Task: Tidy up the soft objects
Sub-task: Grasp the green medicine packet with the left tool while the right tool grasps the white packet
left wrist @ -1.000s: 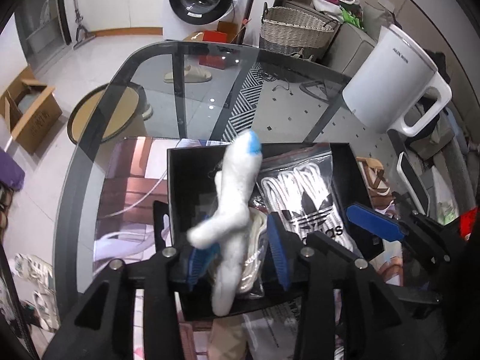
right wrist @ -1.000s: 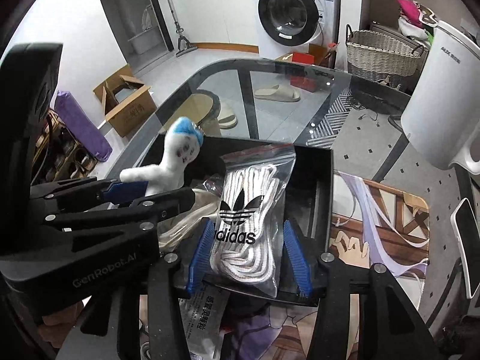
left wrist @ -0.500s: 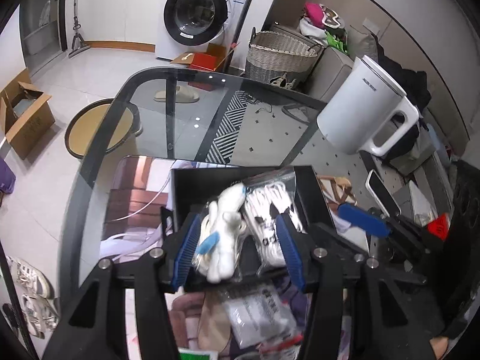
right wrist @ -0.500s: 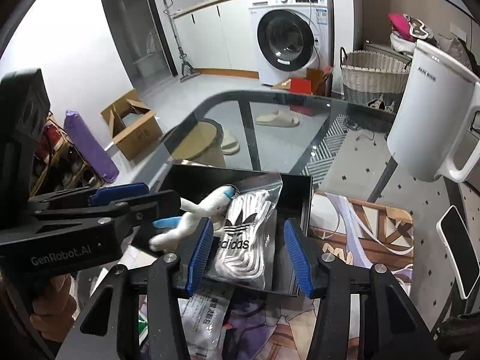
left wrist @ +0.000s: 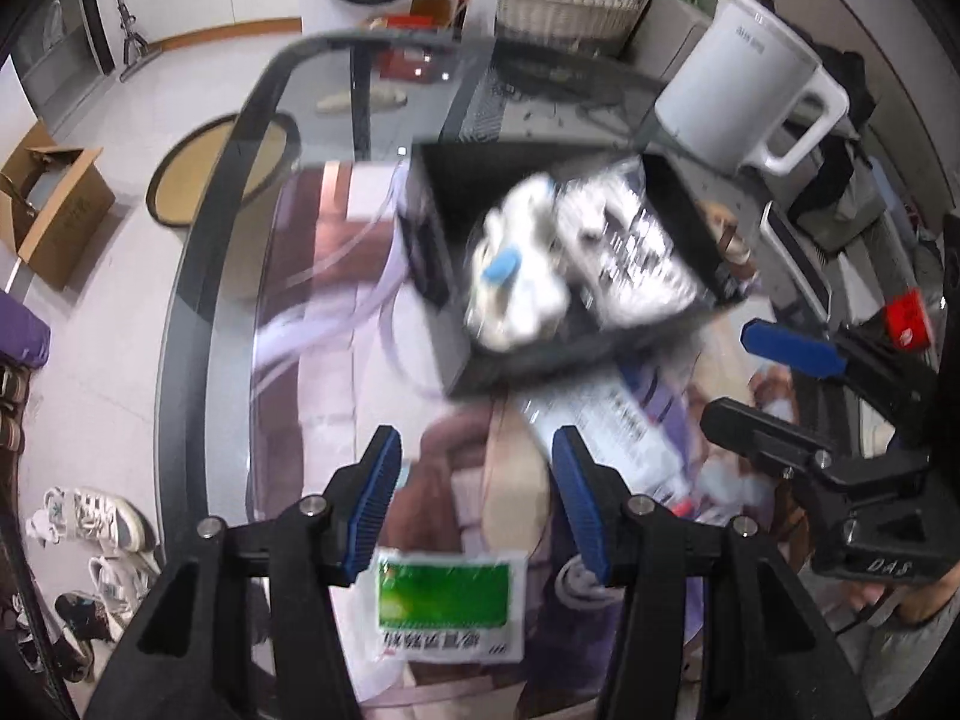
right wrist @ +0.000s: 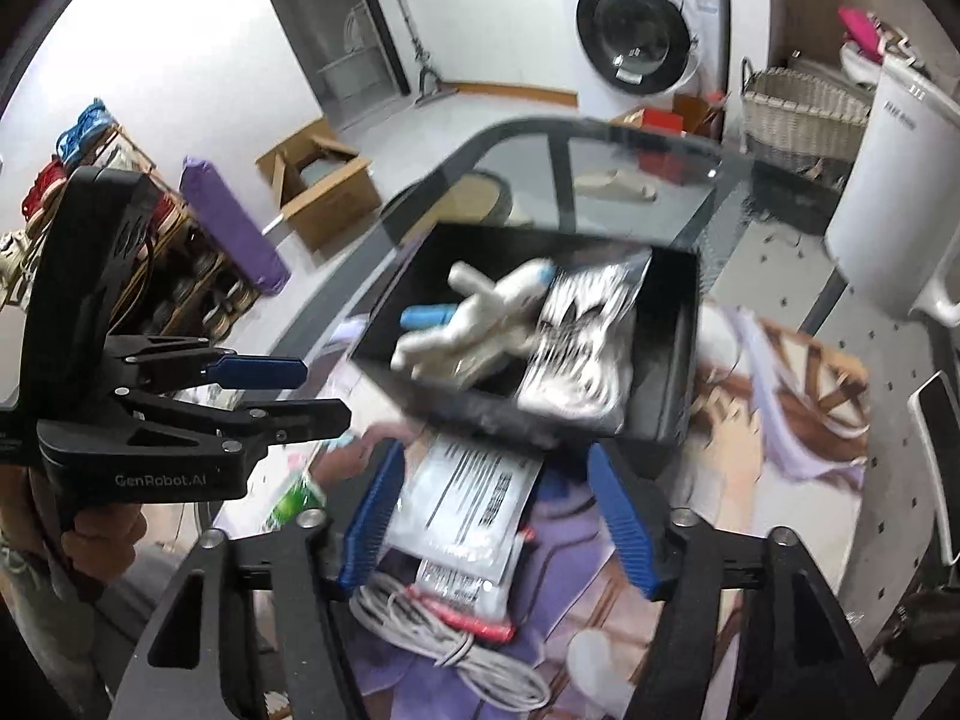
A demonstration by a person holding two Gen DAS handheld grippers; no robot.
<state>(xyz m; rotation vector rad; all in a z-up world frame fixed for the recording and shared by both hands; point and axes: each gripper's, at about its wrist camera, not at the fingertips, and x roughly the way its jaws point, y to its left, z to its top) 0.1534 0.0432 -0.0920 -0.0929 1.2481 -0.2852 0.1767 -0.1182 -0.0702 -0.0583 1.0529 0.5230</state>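
Observation:
A black box [left wrist: 456, 360] [right wrist: 678, 360] stands on the glass table. Lying in it are a white plush toy with blue parts [left wrist: 516, 276] [right wrist: 480, 318] and a clear bag of white laces [left wrist: 630, 252] [right wrist: 576, 348]. My left gripper [left wrist: 474, 480] [right wrist: 318, 393] is open and hangs on the near side of the box, with nothing between its blue pads. My right gripper [right wrist: 495, 480] [left wrist: 762, 384] is also on the near side of the box. Its jaws are opening with nothing held, above a white printed packet [right wrist: 474, 498] [left wrist: 606, 426].
A white kettle [left wrist: 738, 90] [right wrist: 888, 210] stands behind the box at the right. A green-labelled packet [left wrist: 444, 606], a coil of white cable [right wrist: 444, 642] and a phone [right wrist: 936, 456] lie on the picture mat. The table's curved edge [left wrist: 198, 276] runs along the left.
The left gripper let go of the plush toy, which now lies in the box. The right gripper let go of the lace bag. Both drew back from the box, jaws wider.

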